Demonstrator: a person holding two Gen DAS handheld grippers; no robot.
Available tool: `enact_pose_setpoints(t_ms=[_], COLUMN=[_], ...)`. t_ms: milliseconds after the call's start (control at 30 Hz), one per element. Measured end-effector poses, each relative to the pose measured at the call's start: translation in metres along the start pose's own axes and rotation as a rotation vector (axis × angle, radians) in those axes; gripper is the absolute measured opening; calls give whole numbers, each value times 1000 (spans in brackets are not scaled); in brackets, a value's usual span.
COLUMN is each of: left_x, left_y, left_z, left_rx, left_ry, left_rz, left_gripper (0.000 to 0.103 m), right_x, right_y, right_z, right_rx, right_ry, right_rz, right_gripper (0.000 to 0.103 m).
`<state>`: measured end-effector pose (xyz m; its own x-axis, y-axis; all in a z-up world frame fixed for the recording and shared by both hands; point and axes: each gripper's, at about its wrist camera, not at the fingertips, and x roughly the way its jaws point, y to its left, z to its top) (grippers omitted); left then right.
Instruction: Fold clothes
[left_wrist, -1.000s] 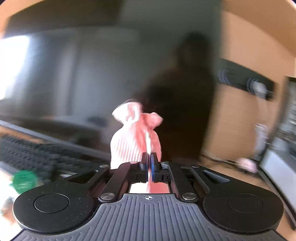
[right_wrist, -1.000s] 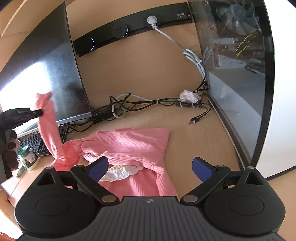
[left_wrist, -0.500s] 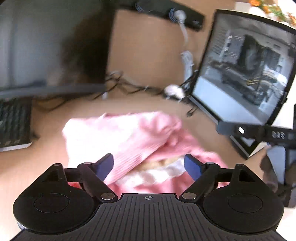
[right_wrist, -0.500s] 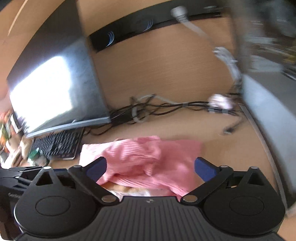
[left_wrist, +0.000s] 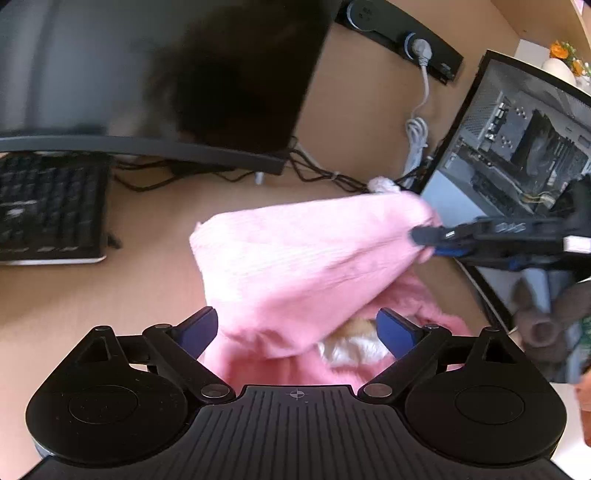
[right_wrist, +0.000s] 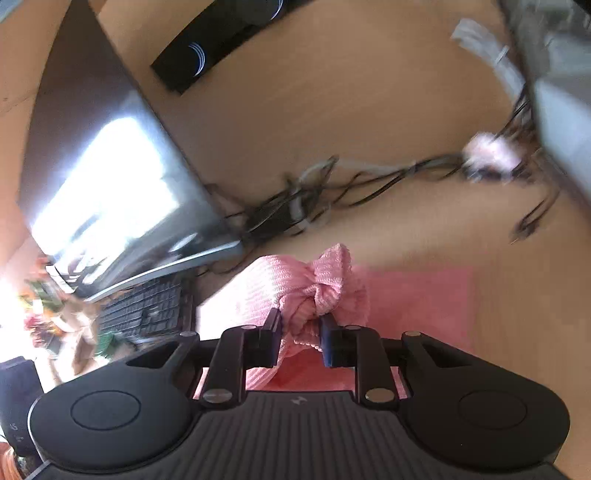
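Note:
A pink ribbed garment (left_wrist: 295, 266) lies crumpled on the wooden desk, with white trim (left_wrist: 351, 350) showing under its near fold. My left gripper (left_wrist: 297, 328) hangs over its near edge, jaws wide and still opening; the cloth passes under and between the blue pads (left_wrist: 395, 328) without being pressed. In the right wrist view my right gripper (right_wrist: 300, 332) is closing on a bunched fold of the pink garment (right_wrist: 317, 284), which is squeezed between the pads. In the left wrist view the right gripper (left_wrist: 436, 240) pinches the garment's far right corner and lifts it.
A dark monitor (left_wrist: 166, 74) and a black keyboard (left_wrist: 48, 206) stand at the left. Tangled cables (right_wrist: 295, 206) run along the back wall under a power strip (left_wrist: 406, 33). An open-sided computer case (left_wrist: 517, 140) flanks the right. A small pink scrap (right_wrist: 491, 151) lies among the cables.
My left gripper let go of the pink cloth, opened wide and tipped down over the garment. My right gripper moved to the garment and closed on a bunch of it.

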<state>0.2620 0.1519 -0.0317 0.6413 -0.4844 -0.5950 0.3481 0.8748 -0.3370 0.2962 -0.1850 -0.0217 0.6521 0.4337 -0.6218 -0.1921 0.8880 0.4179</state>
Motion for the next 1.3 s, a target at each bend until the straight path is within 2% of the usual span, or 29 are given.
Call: enact_pose_setpoints(t_ms=[67, 167, 233, 333, 400, 433, 500, 533, 633, 700, 767, 867, 933, 1000, 1033, 1100, 1233, 1300], left_x=[20, 54, 73, 86, 91, 91, 88, 86, 75, 65, 55, 52, 57, 63, 67, 71, 72, 73], left_y=[-3, -5, -3, 9, 19, 23, 27, 26, 19, 13, 7, -4, -6, -7, -6, 1, 16, 20], left_z=[9, 20, 24, 30, 34, 36, 40, 40, 40, 39, 36, 28, 23, 20, 20, 22, 29, 34], left_rx=[6, 13, 29, 32, 21, 3, -21, -22, -26, -34, -28, -14, -33, -57, -71, -103, -166, -170], left_ry=[15, 55, 83, 96, 99, 102, 107, 107, 106, 104, 102, 133, 146, 156, 159, 158, 141, 130], left_rz=[-19, -31, 20, 117, 164, 164, 147, 143, 112, 74, 15, -67, -105, -123, -118, -106, -95, -70], left_gripper=[97, 97, 97, 97, 97, 97, 97, 97, 97, 97, 97, 97, 97, 97, 97, 97, 97, 98], right_x=[2, 8, 3, -5, -4, -1, 17, 28, 66, 68, 67, 61, 63, 66, 64, 58, 20, 15], right_y=[-4, -12, -11, -2, 4, 6, 8, 6, -7, -15, -22, -26, -26, -23, -23, -23, -19, -19], right_z=[2, -10, -13, -7, -3, -1, 3, 4, -1, -5, -7, -6, -7, -9, -9, -8, -4, -8], right_rx=[-41, -73, -101, -138, -167, -178, -165, -155, -96, -53, -24, -5, -8, -16, -17, -10, -11, -41], right_ry=[26, 51, 21, -41, -65, -68, -40, -17, 57, 53, 46, 34, 30, 30, 31, 28, -24, 6], right_rz=[-151, -250, -272, -242, -184, -150, -101, -103, -176, -139, -95, -55, -46, -42, -38, -18, 45, 10], right_gripper=[34, 41, 52, 52, 52, 52, 52, 52, 52, 52, 58, 58, 58, 45, 32, 21, 19, 19])
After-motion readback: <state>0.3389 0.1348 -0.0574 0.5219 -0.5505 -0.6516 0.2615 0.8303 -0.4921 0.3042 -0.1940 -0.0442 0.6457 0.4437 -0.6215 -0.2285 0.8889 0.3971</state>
